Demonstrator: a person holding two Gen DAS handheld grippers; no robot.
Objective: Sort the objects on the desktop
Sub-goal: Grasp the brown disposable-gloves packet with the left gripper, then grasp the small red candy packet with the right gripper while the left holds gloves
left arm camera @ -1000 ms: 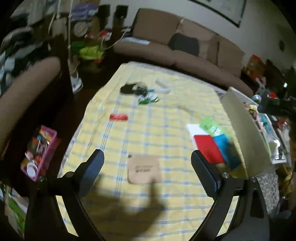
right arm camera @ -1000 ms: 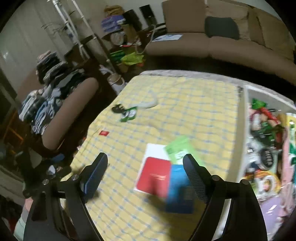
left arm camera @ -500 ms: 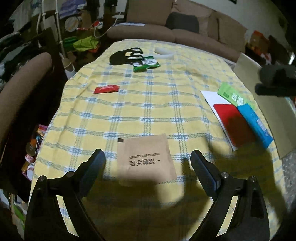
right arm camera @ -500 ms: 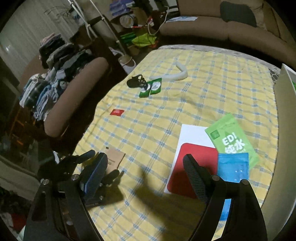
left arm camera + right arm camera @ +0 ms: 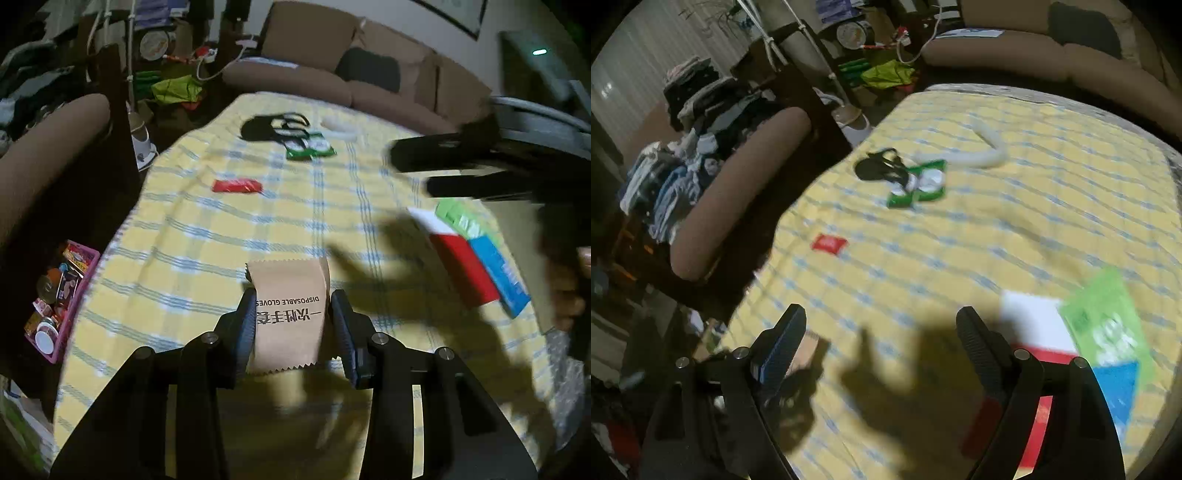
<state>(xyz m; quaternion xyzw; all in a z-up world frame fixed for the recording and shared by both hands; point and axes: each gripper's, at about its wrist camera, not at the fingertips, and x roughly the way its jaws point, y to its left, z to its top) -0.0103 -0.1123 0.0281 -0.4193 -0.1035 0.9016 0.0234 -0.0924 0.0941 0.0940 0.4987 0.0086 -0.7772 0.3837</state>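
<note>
The left tool (image 5: 291,325) is closed on a brown paper packet (image 5: 288,314) printed "disposable gloves", its two dark pads pressing the packet's side edges so the paper bows slightly between them; the packet stands up from the yellow checked counter (image 5: 207,236), its zigzag lower edge just above the cloth. The grip looks marginal, since only the edges are pinched, so the sound way to carry it is to keep the squeeze steady, lift straight up before travelling, and avoid any quick swing that could let the thin paper slide out or fold. The right tool (image 5: 879,343) hangs wide open and empty above the counter, its shadow falling on the cloth below. Just beside it to the right lie a red and white card (image 5: 1038,332), a green packet (image 5: 1108,325) and a blue packet (image 5: 1115,384), overlapping one another; this looks like the sorted pile, and the brown packet probably belongs near it, set down flat without disturbing them. Farther out sit a small red sachet (image 5: 829,243), a green wrapper (image 5: 919,184) touching a black mask (image 5: 879,170), and a white curved tube (image 5: 986,151). These appear not yet sorted.
</note>
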